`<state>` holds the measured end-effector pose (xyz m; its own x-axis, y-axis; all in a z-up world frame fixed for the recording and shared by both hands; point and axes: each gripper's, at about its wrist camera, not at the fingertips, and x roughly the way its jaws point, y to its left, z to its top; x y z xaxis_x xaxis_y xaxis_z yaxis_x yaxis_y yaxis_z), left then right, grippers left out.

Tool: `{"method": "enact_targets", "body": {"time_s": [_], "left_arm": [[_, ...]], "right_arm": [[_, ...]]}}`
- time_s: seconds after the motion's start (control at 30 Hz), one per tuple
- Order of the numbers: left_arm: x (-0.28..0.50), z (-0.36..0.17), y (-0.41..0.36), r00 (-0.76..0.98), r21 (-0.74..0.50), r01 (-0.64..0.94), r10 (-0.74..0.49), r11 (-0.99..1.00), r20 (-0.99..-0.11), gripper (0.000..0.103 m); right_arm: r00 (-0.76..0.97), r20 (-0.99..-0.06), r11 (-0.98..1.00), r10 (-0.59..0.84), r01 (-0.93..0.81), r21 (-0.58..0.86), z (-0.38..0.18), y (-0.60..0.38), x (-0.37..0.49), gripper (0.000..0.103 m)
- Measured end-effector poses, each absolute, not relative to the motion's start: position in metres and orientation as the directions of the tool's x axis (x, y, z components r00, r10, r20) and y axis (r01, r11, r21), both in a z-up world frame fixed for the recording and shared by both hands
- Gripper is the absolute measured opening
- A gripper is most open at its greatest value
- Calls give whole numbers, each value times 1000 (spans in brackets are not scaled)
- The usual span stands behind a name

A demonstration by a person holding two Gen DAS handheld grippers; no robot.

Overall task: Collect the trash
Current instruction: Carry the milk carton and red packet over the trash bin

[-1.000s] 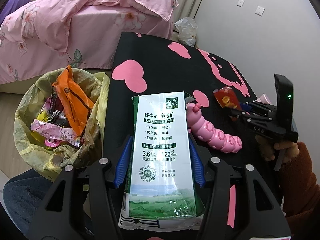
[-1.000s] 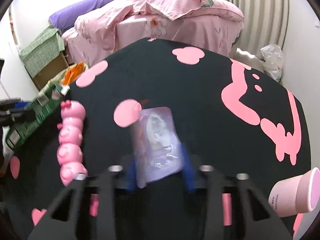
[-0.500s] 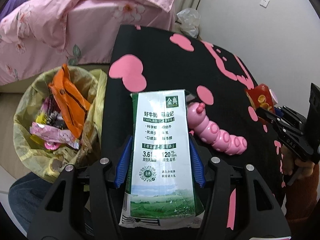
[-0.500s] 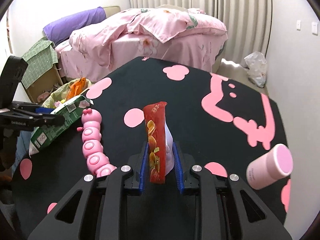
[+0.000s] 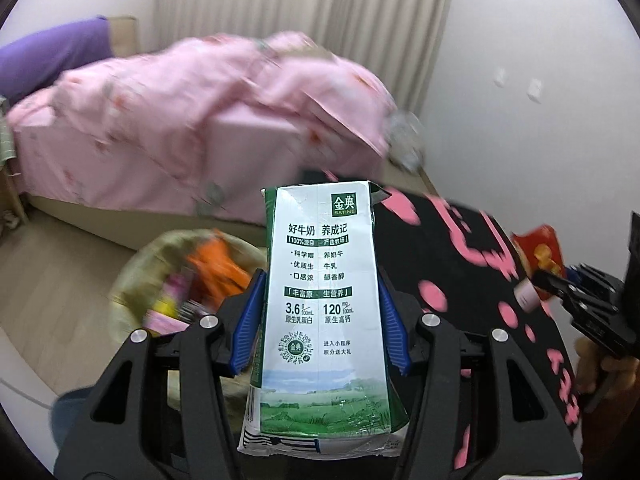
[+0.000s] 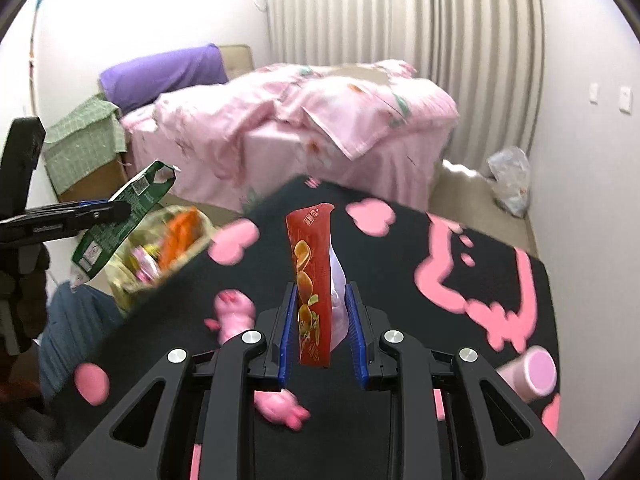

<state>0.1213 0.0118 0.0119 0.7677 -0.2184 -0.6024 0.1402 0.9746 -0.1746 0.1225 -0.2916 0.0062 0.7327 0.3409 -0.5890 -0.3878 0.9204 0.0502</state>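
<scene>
My left gripper [image 5: 320, 312] is shut on a green and white milk carton [image 5: 320, 300], held up in the air; the same carton [image 6: 120, 224] shows at the left in the right wrist view. Below and left of it stands the bin lined with a yellow bag [image 5: 132, 280], holding several wrappers. My right gripper [image 6: 320, 320] is shut on a red crisp packet [image 6: 312, 280] with a clear wrapper behind it, lifted off the black table [image 6: 400, 264]. That gripper [image 5: 560, 284] and its red packet [image 5: 540, 248] appear at the right edge of the left wrist view.
A pink caterpillar toy [image 6: 236, 312] lies on the table under my right gripper. A pink cup [image 6: 532, 372] lies on its side at the right. A pink bed [image 6: 300, 120] stands beyond the table, and a plastic bag [image 6: 508, 180] sits by the wall.
Both grippers have risen with their loads. The right gripper picked the crisp packet and clear wrapper off the table. The left view has tilted up, and the bin sits lower in it.
</scene>
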Motion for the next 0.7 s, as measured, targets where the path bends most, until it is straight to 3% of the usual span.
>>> {"method": "enact_targets", "body": {"time_s": [0.33,0.7], "left_arm": [[122,13,117,864,-269,-66,-80,961,-497,50],[174,-58,139,801,-374,-119,-134,920,-584,50]], "right_arm": [[634,-592,823,497,-561,91,26,-183,165,24],[446,-689,728,572,-663,175,-18,-84,236,24]]}}
